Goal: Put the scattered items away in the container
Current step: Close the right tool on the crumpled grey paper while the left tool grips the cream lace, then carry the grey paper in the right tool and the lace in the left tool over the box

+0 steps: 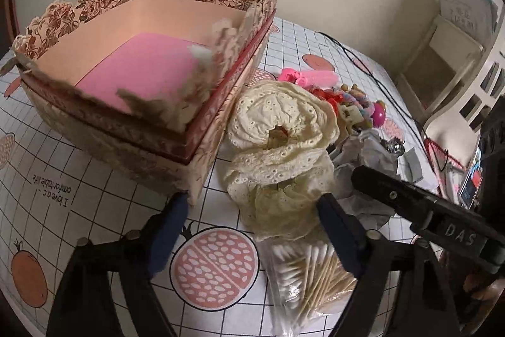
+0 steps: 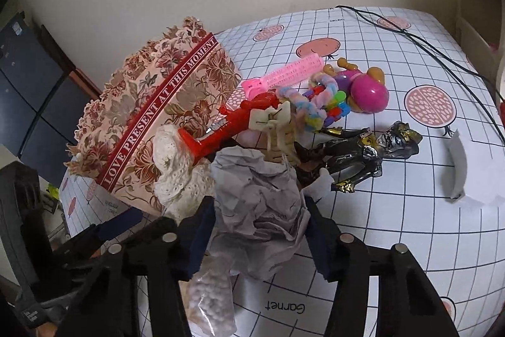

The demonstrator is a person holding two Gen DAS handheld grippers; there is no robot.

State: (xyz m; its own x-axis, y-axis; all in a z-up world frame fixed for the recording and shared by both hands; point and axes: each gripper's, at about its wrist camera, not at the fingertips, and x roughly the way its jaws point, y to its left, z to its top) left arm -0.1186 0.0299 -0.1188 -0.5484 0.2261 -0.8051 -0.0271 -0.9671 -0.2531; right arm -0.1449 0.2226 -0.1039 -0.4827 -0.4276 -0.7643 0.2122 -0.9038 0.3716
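Left wrist view: your low, close look past the floral box corner.
Right wrist view: close over crumpled paper, probably facing the wall.
Shared: box, lace cloth, toy pile.
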